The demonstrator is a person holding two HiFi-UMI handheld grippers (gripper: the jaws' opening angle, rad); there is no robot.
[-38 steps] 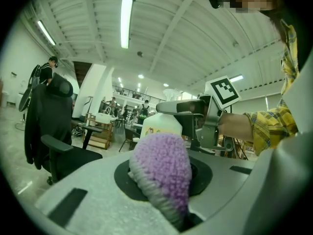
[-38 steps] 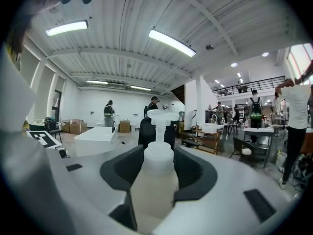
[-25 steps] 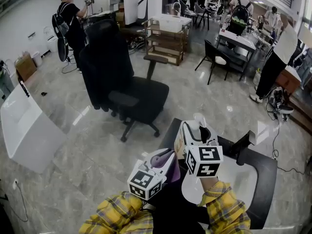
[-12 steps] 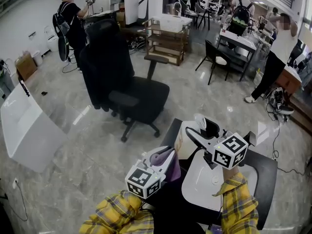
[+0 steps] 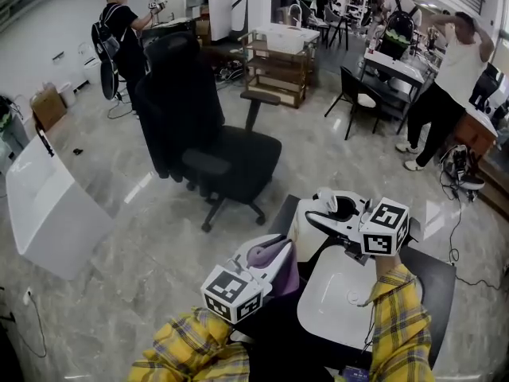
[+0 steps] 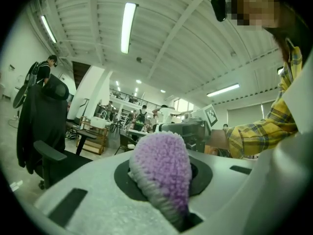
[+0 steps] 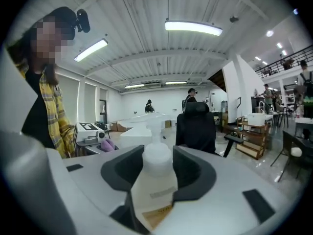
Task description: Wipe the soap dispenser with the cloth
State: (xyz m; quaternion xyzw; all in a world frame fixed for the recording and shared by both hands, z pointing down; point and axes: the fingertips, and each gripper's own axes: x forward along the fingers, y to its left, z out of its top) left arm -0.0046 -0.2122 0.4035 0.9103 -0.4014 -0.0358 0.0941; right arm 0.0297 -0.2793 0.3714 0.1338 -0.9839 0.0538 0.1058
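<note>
The cream soap dispenser (image 5: 305,231) stands at the near edge of the dark table (image 5: 436,289), beside the white basin (image 5: 338,297). My right gripper (image 5: 322,216) reaches in from the right. Its jaws have just been closing and now press the dispenser (image 7: 155,185) at its neck, the white pump cap between the dark pads (image 7: 120,168). My left gripper (image 5: 278,255) sits just left of the bottle, shut on a fluffy purple cloth (image 5: 269,255). In the left gripper view the cloth (image 6: 164,168) bulges out of the jaws, apart from the bottle.
A black office chair (image 5: 215,146) stands just beyond the table. A white slanted panel (image 5: 48,205) lies at the left. Wooden shelves (image 5: 274,70), desks, chairs and several people fill the back of the hall.
My right gripper has swung round: its marker cube has moved right and up, and it now points left onto the dispenser. The left gripper has lifted slightly with the cloth.
</note>
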